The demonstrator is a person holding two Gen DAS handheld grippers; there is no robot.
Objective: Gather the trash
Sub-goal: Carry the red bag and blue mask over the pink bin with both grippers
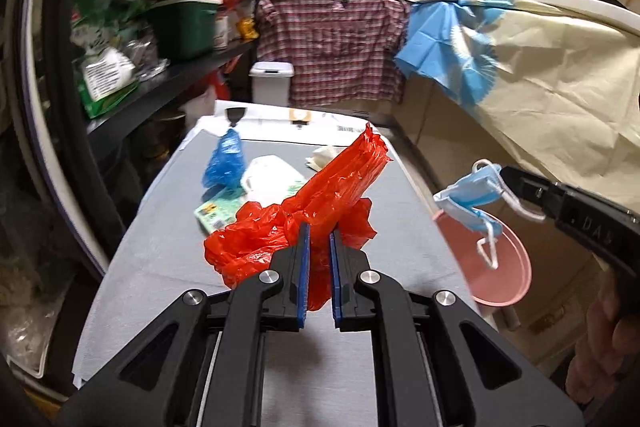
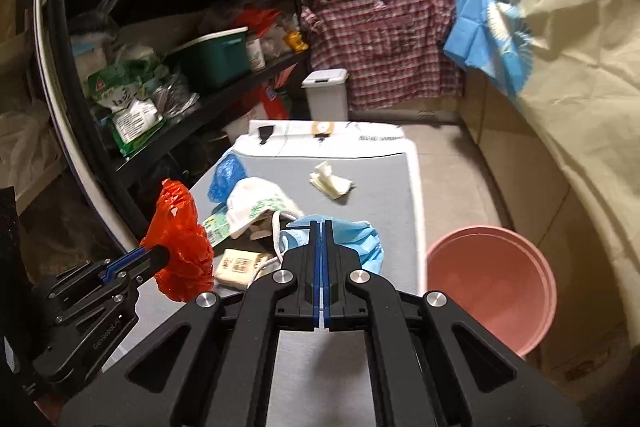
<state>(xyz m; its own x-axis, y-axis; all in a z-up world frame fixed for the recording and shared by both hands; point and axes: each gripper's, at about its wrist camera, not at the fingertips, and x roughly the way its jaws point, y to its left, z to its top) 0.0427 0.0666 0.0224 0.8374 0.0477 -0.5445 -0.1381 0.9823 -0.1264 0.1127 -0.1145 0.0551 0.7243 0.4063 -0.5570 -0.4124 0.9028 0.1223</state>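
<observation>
Grey cloth covers the table point(image 2: 384, 163) in a cluttered pantry, the left gripper point(image 1: 319, 231) clenched on a crinkly red bag point(image 1: 320, 195), the right gripper point(image 2: 321, 227) pinching a pleated blue mask point(image 2: 356, 233), the pink bucket point(image 2: 496, 279) at 4 o'clock.

My left gripper point(image 1: 319, 231) is clamped, fingers nearly together, on a red bag point(image 1: 312, 211). My right gripper point(image 2: 321, 227) is fully closed, pinching a blue mask point(image 2: 360, 235).

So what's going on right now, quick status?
Left gripper shut on red plastic bag. Right gripper shut on blue face mask, near pink basin. More litter on table. Nothing blocking.
</observation>
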